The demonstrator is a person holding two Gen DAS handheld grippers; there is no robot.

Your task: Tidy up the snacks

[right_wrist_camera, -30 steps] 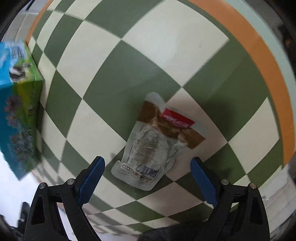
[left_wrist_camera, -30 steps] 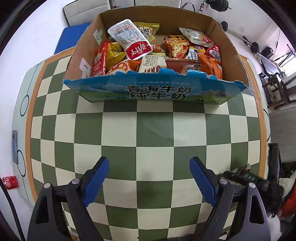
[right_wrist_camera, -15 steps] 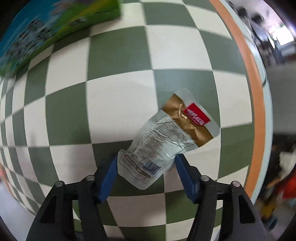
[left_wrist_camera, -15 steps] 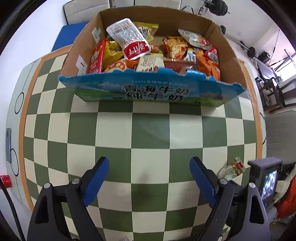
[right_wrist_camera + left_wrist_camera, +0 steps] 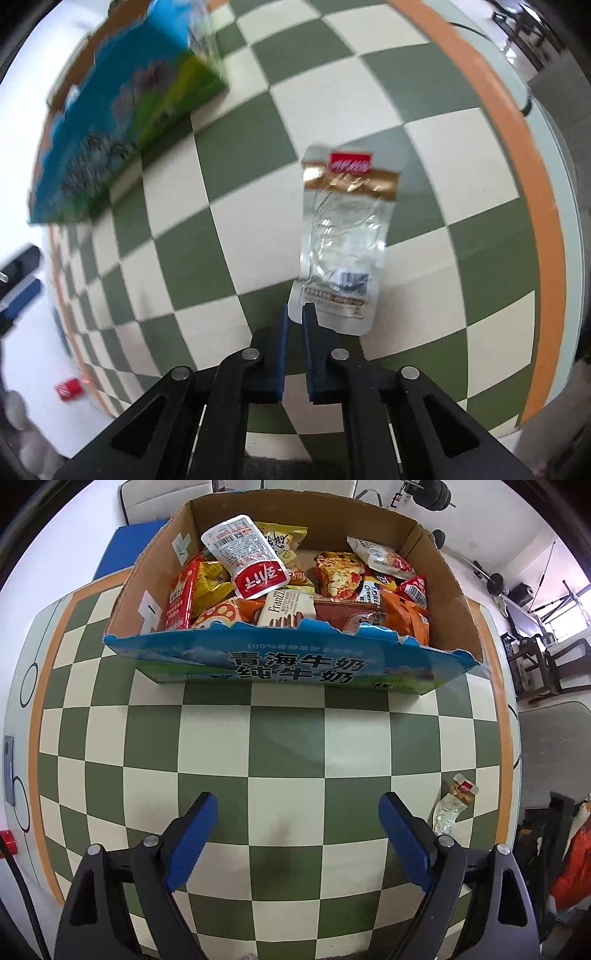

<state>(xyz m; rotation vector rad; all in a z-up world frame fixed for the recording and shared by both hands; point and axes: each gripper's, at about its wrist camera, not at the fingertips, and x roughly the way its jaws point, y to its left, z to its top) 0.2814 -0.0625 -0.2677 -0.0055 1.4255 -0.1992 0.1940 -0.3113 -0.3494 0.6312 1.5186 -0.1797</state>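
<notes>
A cardboard box (image 5: 458, 602) with a blue printed front stands at the far side of the checkered table (image 5: 288, 738), filled with several snack packets; a white and red pouch (image 5: 245, 557) lies on top. My left gripper (image 5: 297, 834) hangs open above bare checks in front of the box. In the right wrist view my right gripper (image 5: 294, 314) is shut on the bottom left corner of a clear pouch (image 5: 345, 229) with a gold band and red label. The same clear pouch (image 5: 454, 803) shows at the table's right edge in the left wrist view.
The box (image 5: 122, 122) sits blurred at the upper left of the right wrist view. An orange border rings the table (image 5: 517, 155). A small red object (image 5: 68, 389) lies on the white floor past the edge. Chairs and dark furniture (image 5: 535, 653) stand beyond the right side.
My right gripper's jaws closed from wide open onto the clear pouch's corner, and the gripper rolled so the pouch now points up the frame. The left gripper stayed open and barely moved.
</notes>
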